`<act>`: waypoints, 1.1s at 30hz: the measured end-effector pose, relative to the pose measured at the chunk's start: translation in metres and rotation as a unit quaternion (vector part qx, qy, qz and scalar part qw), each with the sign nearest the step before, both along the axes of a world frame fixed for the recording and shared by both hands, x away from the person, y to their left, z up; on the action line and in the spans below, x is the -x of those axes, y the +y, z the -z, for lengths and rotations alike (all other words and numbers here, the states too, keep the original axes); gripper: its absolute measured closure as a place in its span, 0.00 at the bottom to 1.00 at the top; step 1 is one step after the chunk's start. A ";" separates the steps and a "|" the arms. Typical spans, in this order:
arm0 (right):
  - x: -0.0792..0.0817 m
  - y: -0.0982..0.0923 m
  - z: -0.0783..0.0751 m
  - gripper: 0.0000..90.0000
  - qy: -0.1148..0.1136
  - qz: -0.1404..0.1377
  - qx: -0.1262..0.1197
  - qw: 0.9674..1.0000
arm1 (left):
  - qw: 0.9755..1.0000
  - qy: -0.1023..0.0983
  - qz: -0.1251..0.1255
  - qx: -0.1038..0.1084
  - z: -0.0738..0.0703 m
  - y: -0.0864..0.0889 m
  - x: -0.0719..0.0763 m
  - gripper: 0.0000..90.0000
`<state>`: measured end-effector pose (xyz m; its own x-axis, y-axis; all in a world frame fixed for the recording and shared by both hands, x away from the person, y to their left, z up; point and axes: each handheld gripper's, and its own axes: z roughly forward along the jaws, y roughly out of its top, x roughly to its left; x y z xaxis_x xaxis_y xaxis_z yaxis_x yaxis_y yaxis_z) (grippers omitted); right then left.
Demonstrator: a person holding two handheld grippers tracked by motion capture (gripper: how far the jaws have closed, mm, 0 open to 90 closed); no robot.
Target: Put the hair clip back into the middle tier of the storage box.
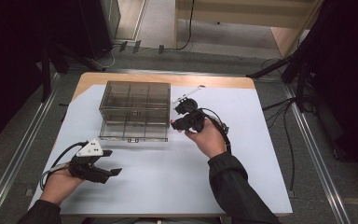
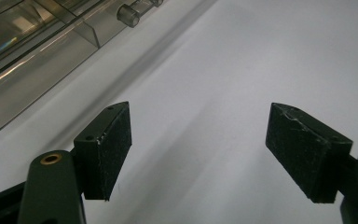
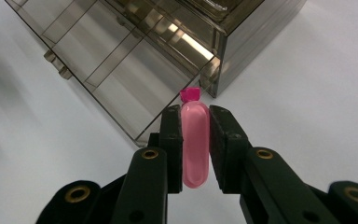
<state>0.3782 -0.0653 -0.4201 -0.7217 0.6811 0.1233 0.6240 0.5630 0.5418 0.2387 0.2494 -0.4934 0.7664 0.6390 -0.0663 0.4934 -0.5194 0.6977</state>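
Note:
A smoky transparent drawer cabinet stands on the white table, with its bottom drawer pulled out toward me. My right gripper is at the cabinet's right front corner, shut on a small pink bottle with a magenta cap. The bottle hangs just beside the open drawer's right corner. My left gripper rests low at the near left of the table, its jaws spread wide with nothing between them. In the left gripper view the drawer's front and its knob lie to the upper left.
The table's white cover stretches around the cabinet. A small white flat piece lies behind the right gripper. Cables trail from both grippers. Dark stands and floor rails flank the table.

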 end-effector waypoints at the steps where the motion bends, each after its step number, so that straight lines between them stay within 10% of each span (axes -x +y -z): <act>1: 0.000 0.000 0.000 0.86 0.000 0.000 0.000 1.000 | 1.000 0.000 0.000 0.000 0.000 0.000 0.000 0.26; 33: -0.001 0.030 -0.009 0.86 -0.013 -0.025 0.006 1.000 | 1.000 0.001 -0.003 0.004 0.000 0.003 0.002 0.26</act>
<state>0.3787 -0.0357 -0.4112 -0.7576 0.6456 0.0962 0.5807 0.5994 0.5510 0.2369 0.2528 -0.4936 0.7624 0.6429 -0.0734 0.4983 -0.5109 0.7005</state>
